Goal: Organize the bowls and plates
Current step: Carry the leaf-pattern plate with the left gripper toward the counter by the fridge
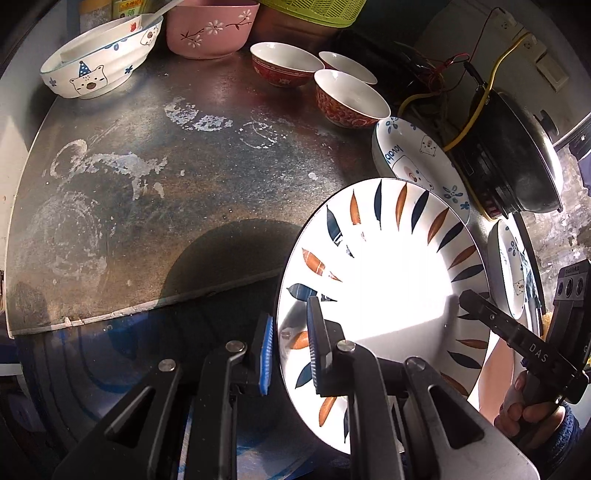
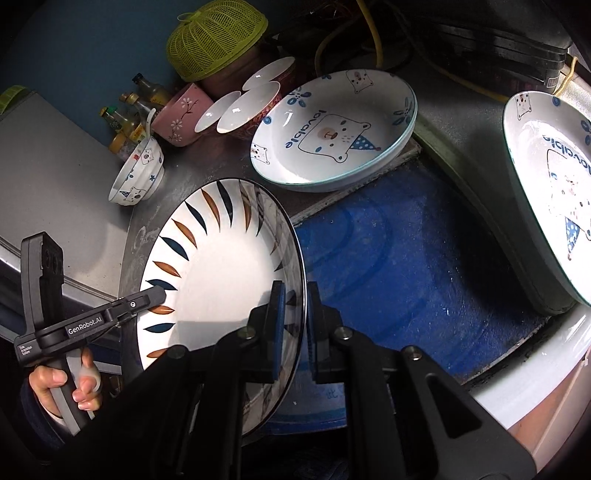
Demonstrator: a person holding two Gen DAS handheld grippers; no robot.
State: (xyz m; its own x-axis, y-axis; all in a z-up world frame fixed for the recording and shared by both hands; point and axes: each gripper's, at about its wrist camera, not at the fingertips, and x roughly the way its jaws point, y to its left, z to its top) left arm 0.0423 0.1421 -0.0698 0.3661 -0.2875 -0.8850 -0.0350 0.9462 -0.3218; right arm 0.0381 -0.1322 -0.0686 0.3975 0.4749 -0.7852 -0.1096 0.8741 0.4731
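Observation:
A white plate with blue and orange leaf marks (image 1: pixel 388 258) (image 2: pixel 221 280) hangs tilted just past the front edge of the metal counter (image 1: pixel 166 177), held from two sides. My left gripper (image 1: pixel 290 314) is shut on its near rim in the left wrist view. My right gripper (image 2: pixel 295 291) is shut on the opposite rim. Each gripper also shows in the other's view: the right gripper (image 1: pixel 466 298) at the plate's far edge, and the left gripper (image 2: pixel 157 295) likewise. A person's hand (image 2: pixel 62 384) grips each handle.
On the counter stand a bear plate (image 2: pixel 332 129), three red bowls (image 1: pixel 347 98), a pink bowl (image 1: pixel 210 29) and a bear bowl (image 1: pixel 99 55). Another bear plate (image 2: pixel 554 192) lies to the right. A blue drum lid (image 2: pixel 406 258) sits below; a black pot (image 1: pixel 517 158) and cables lie behind.

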